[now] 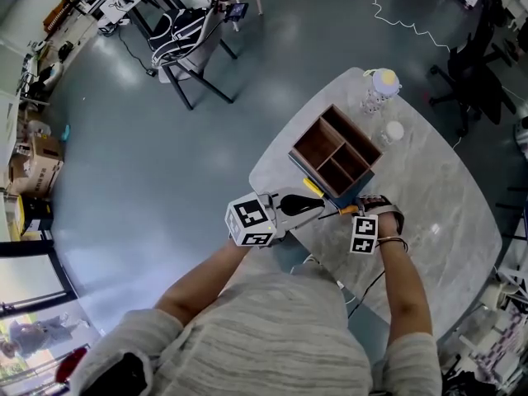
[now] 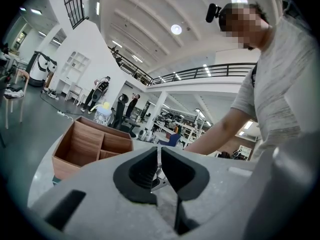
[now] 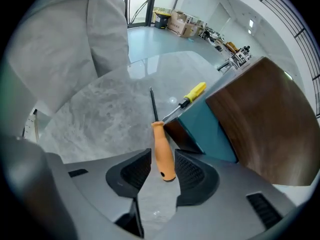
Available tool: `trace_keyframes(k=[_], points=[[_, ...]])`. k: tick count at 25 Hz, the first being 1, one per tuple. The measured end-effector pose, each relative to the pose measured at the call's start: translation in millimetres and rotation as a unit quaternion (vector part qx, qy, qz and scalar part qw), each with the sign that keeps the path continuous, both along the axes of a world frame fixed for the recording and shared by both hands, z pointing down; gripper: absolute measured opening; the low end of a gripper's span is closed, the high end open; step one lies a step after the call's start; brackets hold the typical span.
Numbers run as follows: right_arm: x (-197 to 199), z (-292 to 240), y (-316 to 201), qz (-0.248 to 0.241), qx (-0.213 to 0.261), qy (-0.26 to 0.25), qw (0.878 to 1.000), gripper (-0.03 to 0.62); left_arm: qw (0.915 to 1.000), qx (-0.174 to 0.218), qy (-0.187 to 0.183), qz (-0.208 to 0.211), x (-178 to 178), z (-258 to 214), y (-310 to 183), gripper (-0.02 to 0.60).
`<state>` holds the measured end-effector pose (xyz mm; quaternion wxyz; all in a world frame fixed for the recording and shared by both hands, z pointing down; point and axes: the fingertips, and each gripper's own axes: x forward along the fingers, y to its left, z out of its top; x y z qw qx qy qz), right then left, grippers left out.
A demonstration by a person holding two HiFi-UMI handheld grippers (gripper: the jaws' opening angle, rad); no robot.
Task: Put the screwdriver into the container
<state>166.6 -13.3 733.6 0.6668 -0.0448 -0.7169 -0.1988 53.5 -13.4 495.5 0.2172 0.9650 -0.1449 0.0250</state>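
An orange-handled screwdriver (image 3: 162, 151) has its shaft pointing away over the grey marble table (image 3: 105, 109). My right gripper (image 3: 163, 152) is shut on its handle, with the pads close against both sides. In the head view this gripper (image 1: 355, 213) is at the table's near edge, just in front of the wooden compartmented container (image 1: 323, 135), and a bit of the orange handle (image 1: 347, 210) shows. The container's brown wall (image 3: 260, 114) rises to the right. My left gripper (image 1: 318, 205) is shut with nothing in it (image 2: 159, 151), low beside the container (image 2: 85, 144).
A yellow-handled screwdriver (image 3: 192, 93) lies against the container's teal base (image 3: 205, 129), also seen from above (image 1: 313, 188). A bottle with a yellow cap (image 1: 381, 89) and a small white round object (image 1: 393, 130) stand beyond the container. A chair (image 1: 194, 40) stands on the floor.
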Motion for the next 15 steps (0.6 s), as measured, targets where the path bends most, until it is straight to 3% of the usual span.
trace_keyframes(k=[15], points=[[-1,6,-7,0.010,0.014,0.012,1.000,0.112,0.9999,-0.007,0.005,0.012,4,-1,-11,0.020]])
